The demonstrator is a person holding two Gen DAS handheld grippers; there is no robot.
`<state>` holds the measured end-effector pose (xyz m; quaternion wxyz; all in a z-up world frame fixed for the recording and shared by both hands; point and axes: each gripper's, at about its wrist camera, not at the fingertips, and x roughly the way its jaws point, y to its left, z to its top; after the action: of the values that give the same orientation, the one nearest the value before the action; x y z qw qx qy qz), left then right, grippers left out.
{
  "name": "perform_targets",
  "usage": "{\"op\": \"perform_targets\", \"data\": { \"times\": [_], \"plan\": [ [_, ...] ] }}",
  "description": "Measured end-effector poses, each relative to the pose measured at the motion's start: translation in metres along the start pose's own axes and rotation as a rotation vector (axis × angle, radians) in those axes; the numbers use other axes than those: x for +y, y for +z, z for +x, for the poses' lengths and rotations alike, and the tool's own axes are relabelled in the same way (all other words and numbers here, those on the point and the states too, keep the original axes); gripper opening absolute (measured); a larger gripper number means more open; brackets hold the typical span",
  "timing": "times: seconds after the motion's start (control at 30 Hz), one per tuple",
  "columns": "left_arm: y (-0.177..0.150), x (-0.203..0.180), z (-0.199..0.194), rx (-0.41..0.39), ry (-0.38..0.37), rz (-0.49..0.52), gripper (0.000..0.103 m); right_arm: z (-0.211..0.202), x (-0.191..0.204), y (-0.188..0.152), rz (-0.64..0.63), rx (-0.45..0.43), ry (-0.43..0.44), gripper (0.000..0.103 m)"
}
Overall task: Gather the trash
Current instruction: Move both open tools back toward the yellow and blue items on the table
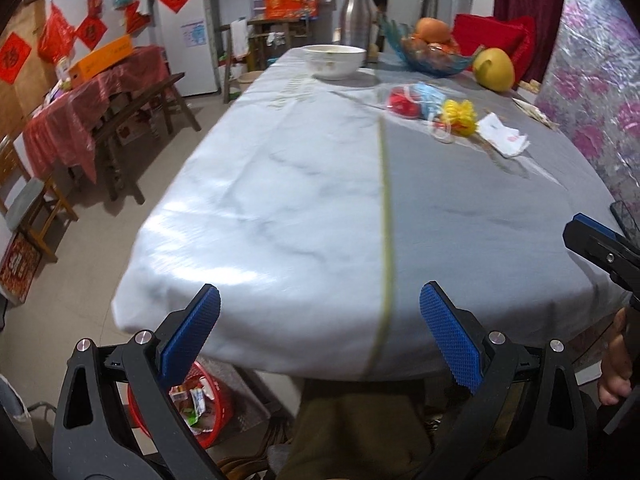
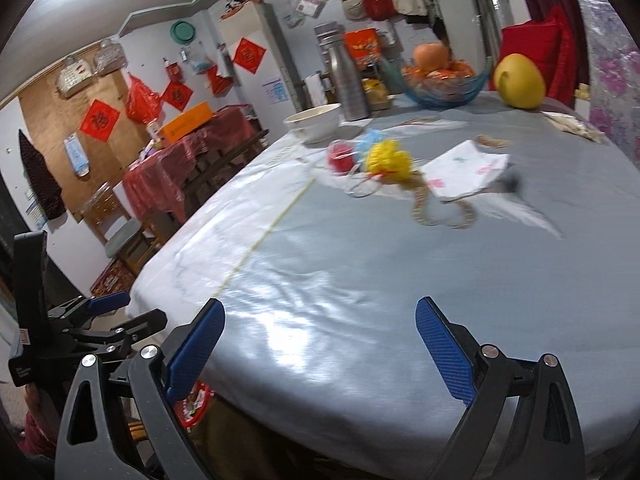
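Left gripper hangs over the near edge of the table, fingers spread wide, nothing between them. Right gripper likewise released and empty, above the near edge. Trash lies toward the far right of the table: a red wrapper, a blue mask, a yellow ribbon bundle and a white paper, close together. A red basket containing wrappers stands on the floor below the near-left corner.
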<state>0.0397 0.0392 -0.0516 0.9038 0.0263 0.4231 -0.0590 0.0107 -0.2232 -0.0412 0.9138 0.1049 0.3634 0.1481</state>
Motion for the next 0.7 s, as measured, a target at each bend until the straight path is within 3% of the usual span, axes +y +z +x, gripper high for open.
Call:
{"op": "perform_targets", "data": {
  "times": [0.37,0.7],
  "plan": [
    [0.024,-0.032,0.026,0.022,-0.023,0.058,0.096,0.0,-0.037,0.009,0.053,-0.017,-0.085,0.095],
    [0.066,-0.051,0.067,0.072,-0.062,0.059,0.096,0.016,-0.07,0.035,0.057,-0.025,-0.18,0.095]
  ]
}}
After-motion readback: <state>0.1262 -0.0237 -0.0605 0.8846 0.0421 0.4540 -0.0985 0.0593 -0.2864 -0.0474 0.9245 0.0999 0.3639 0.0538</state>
